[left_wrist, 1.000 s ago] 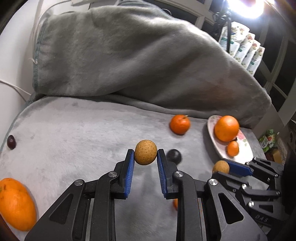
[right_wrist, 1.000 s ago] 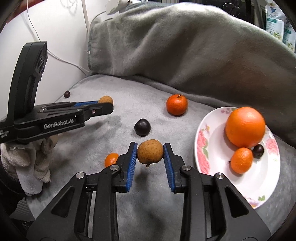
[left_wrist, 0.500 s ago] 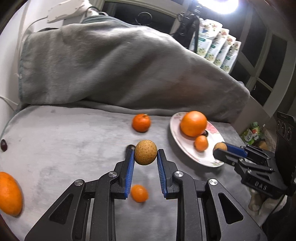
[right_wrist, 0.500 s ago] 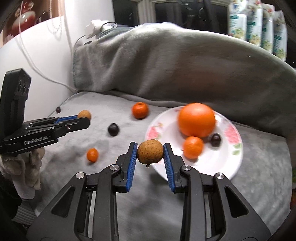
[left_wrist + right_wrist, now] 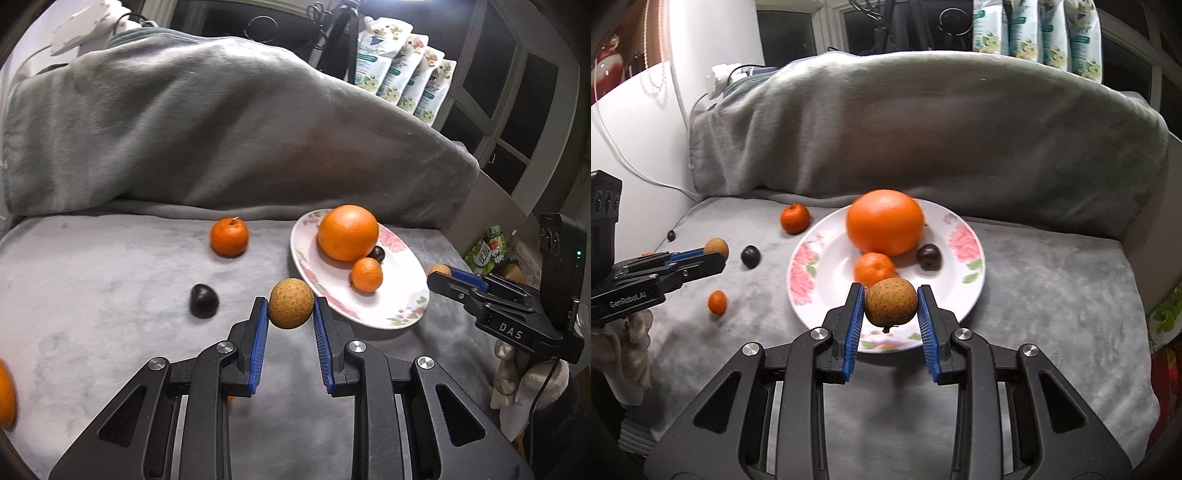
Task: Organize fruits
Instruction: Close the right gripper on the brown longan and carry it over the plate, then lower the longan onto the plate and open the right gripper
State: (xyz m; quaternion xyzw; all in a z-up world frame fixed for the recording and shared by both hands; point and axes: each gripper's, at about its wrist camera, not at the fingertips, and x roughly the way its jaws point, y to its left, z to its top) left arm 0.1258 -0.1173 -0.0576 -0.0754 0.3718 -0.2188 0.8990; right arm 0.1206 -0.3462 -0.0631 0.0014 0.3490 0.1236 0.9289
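Longans [image 5: 291, 303] [image 5: 891, 302] pinched in both our grippers [image 5: 290, 314] [image 5: 890, 314], right one over floral plate [image 5: 975, 273] for likely drop-off with oranges.

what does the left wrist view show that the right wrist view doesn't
Only the left wrist view shows an orange fruit cut off at its left edge. Only the right wrist view shows a tiny orange fruit clearly and a small dark fruit by the wall. Both show the plate with a big orange, and each gripper, left and right, holding a brown fruit.
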